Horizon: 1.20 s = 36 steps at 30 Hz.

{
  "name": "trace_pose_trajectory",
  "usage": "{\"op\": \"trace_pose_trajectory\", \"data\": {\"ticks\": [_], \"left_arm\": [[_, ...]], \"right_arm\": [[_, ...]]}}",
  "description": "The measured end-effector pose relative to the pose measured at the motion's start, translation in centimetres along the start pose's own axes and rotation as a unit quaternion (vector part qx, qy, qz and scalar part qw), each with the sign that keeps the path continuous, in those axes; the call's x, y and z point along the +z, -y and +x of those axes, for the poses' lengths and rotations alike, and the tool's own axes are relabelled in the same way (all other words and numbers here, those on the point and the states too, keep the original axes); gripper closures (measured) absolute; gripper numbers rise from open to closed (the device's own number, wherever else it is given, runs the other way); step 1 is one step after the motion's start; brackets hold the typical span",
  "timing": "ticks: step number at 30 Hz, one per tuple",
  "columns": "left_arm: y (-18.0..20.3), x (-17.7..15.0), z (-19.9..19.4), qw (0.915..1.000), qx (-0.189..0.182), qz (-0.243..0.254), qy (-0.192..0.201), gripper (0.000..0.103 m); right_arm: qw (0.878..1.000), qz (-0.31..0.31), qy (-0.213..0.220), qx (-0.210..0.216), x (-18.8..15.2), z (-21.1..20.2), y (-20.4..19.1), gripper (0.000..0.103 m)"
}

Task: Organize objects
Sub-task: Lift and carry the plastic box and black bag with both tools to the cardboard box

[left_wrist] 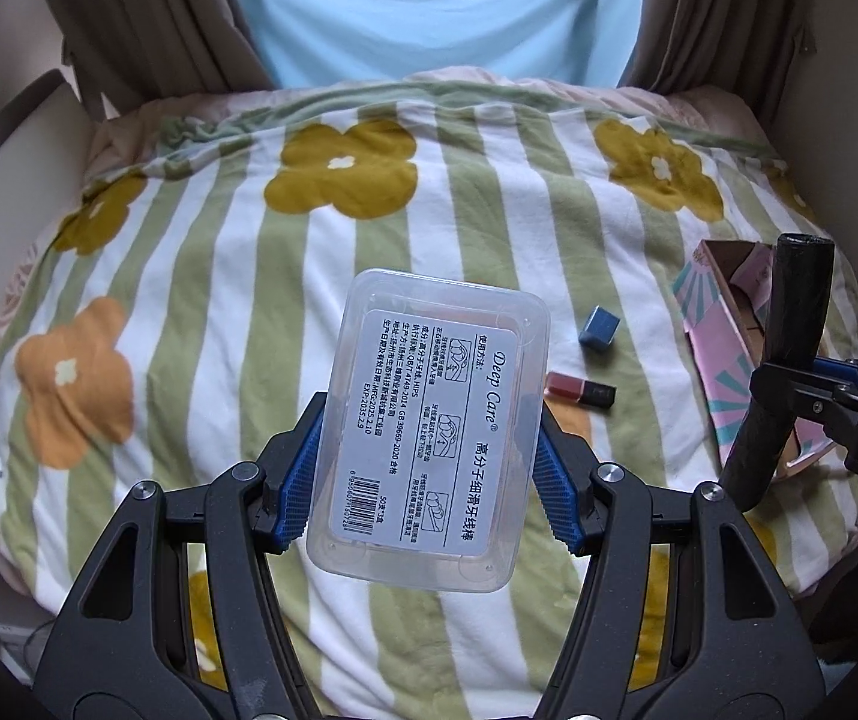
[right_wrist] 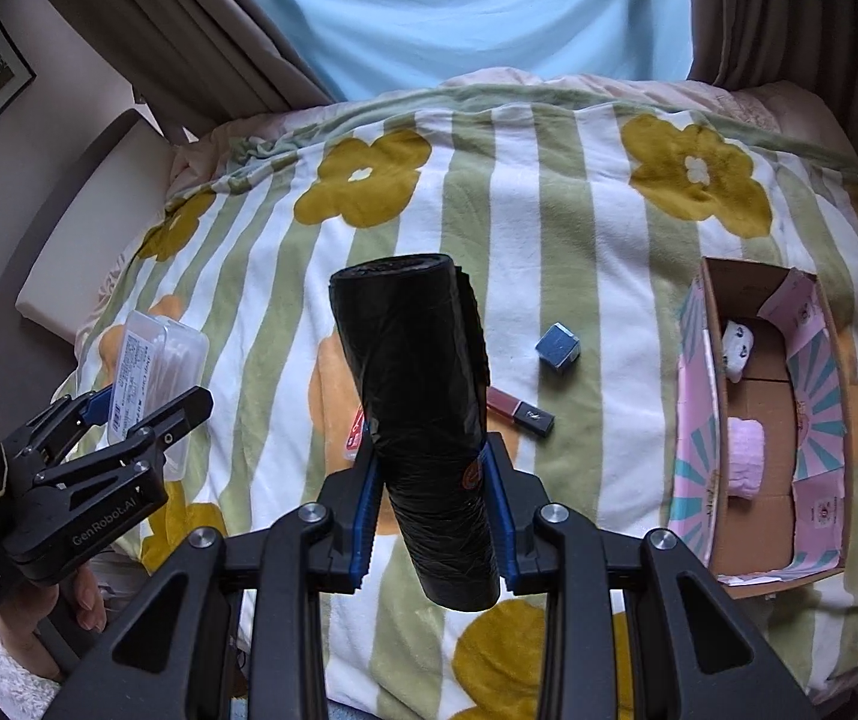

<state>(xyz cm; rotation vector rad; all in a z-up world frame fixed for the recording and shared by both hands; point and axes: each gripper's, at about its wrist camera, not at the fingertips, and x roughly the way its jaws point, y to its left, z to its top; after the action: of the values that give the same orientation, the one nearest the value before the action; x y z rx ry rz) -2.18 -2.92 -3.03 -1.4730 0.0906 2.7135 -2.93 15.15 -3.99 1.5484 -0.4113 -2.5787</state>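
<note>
My left gripper (left_wrist: 429, 474) is shut on a clear plastic floss-pick box (left_wrist: 432, 426) with a white label and holds it above the bed. The box also shows in the right wrist view (right_wrist: 156, 372). My right gripper (right_wrist: 432, 516) is shut on a black roll of bin bags (right_wrist: 417, 420), held upright above the bed; the roll also shows in the left wrist view (left_wrist: 783, 372). A blue cube (right_wrist: 558, 347) and a red lipstick with a black cap (right_wrist: 519, 410) lie on the blanket. A pink cardboard box (right_wrist: 699, 420) stands open at the right.
The bed is covered by a green-striped flower blanket (right_wrist: 549, 210). Inside the pink box lie a white item (right_wrist: 736, 348) and a pink cloth (right_wrist: 744, 465). A red-and-white packet (right_wrist: 354, 438) peeks out behind the black roll. Curtains and a window are at the back.
</note>
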Motion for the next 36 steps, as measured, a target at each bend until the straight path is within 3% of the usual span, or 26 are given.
{"op": "trace_pose_trajectory", "data": {"ticks": [8, 17, 26, 36], "left_arm": [[3.3, 1.6, -0.3, 0.9992, -0.028, 0.030, 0.006, 0.044], [11.1, 4.0, 0.9, 0.9917, -0.084, 0.097, 0.007, 0.044], [21.9, 7.1, 3.5, 0.9734, -0.146, 0.177, 0.000, 0.044], [33.7, 9.4, 9.4, 0.9476, -0.190, 0.255, -0.031, 0.044]], "right_arm": [[0.999, 0.032, 0.027, -0.026, -0.2, -2.7, 3.7, 0.074], [0.990, 0.112, 0.049, -0.071, -1.7, -6.3, 11.1, 0.074], [0.975, 0.190, 0.046, -0.107, -3.6, -7.6, 18.5, 0.074], [0.959, 0.257, 0.012, -0.115, -4.5, -3.9, 26.1, 0.074]]}}
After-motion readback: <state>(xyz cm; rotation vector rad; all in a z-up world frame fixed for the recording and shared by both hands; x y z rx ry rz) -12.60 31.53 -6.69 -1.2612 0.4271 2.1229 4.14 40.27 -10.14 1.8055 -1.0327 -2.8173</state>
